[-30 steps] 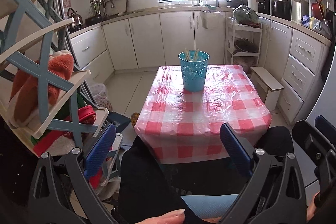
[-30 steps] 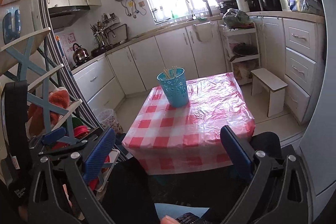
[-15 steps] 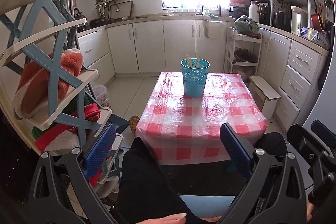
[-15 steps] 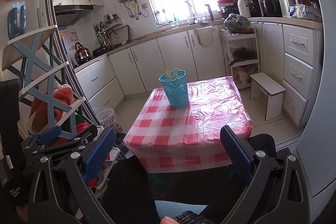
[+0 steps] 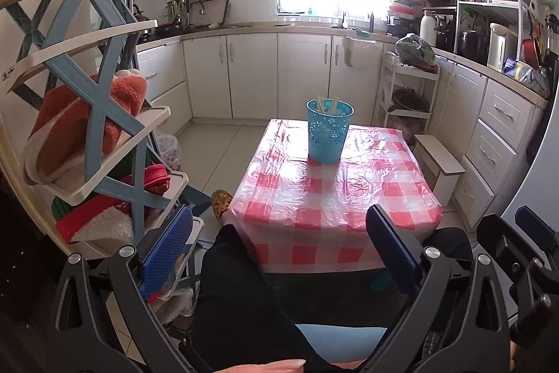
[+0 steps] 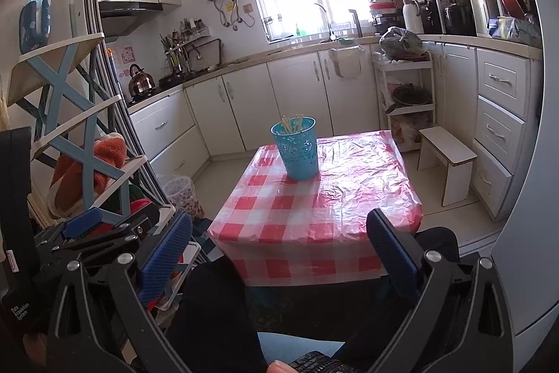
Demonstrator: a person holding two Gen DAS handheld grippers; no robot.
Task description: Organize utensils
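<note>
Item: chopsticks (image 5: 326, 103), upright in blue cup (image 5: 328, 131) at table (image 5: 314, 198) far end; likely light, stiff, slippery, best pinched near tops; left hand-held gripper (image 5: 279, 247) and right hand-held gripper (image 6: 279, 247) both open, empty, well short.

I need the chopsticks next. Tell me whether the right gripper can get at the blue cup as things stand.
Probably yes. The right gripper is open and empty, and nothing stands on the checked tablecloth between it and the blue cup; it must first move forward.
</note>
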